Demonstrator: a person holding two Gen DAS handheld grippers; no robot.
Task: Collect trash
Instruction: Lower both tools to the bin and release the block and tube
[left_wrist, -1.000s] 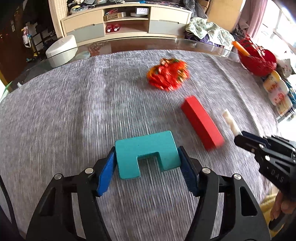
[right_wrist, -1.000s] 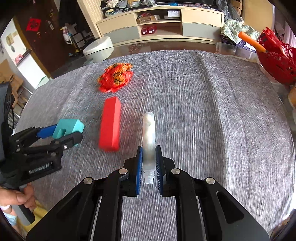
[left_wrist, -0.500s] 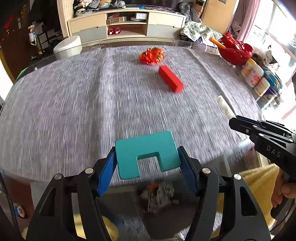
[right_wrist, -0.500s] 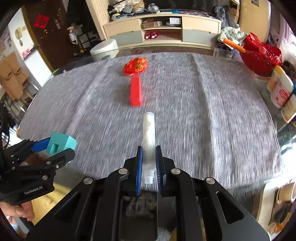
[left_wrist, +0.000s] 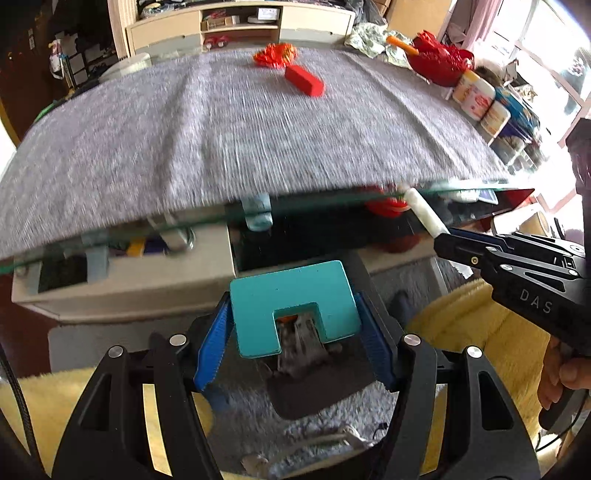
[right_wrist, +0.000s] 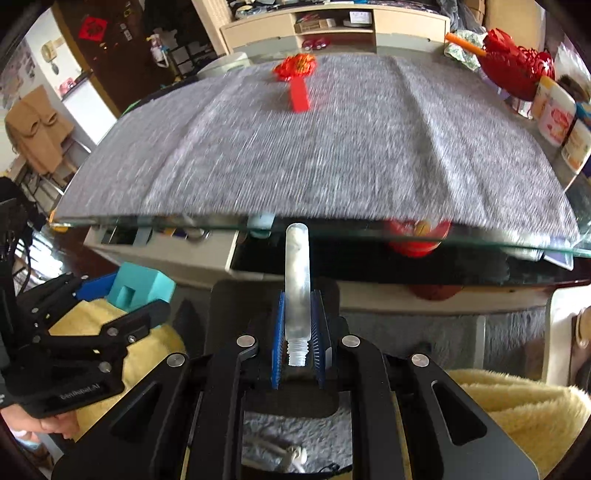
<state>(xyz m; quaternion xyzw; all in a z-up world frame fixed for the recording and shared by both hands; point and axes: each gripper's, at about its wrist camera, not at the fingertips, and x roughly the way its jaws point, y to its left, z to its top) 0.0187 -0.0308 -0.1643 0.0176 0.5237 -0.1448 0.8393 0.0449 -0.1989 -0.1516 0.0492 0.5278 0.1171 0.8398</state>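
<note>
My left gripper (left_wrist: 295, 332) is shut on a teal U-shaped block (left_wrist: 291, 295), held off the table's near edge above a dark bin (left_wrist: 314, 398) with crumpled trash (left_wrist: 299, 343) in it. My right gripper (right_wrist: 298, 332) is shut on a clear plastic tube (right_wrist: 297, 273) that points forward, just short of the glass table edge (right_wrist: 332, 225). Each gripper shows in the other's view: the right gripper (left_wrist: 443, 240) with its tube, and the left gripper (right_wrist: 129, 295) with its block. A red block (left_wrist: 304, 79) and a crumpled red wrapper (left_wrist: 275, 55) lie far back on the grey cloth (left_wrist: 184, 129).
A red basket (left_wrist: 439, 62) and jars (left_wrist: 474, 94) stand along the table's right side. Under the glass is a white low shelf (left_wrist: 129, 273) with odds and ends. Yellow fluffy fabric (left_wrist: 461, 325) lies on both sides of the bin, over a grey rug (right_wrist: 424, 332).
Both grippers have drawn back from over the cloth to beyond the table's near edge, still holding the block and the tube. The bin has come into view beneath them.
</note>
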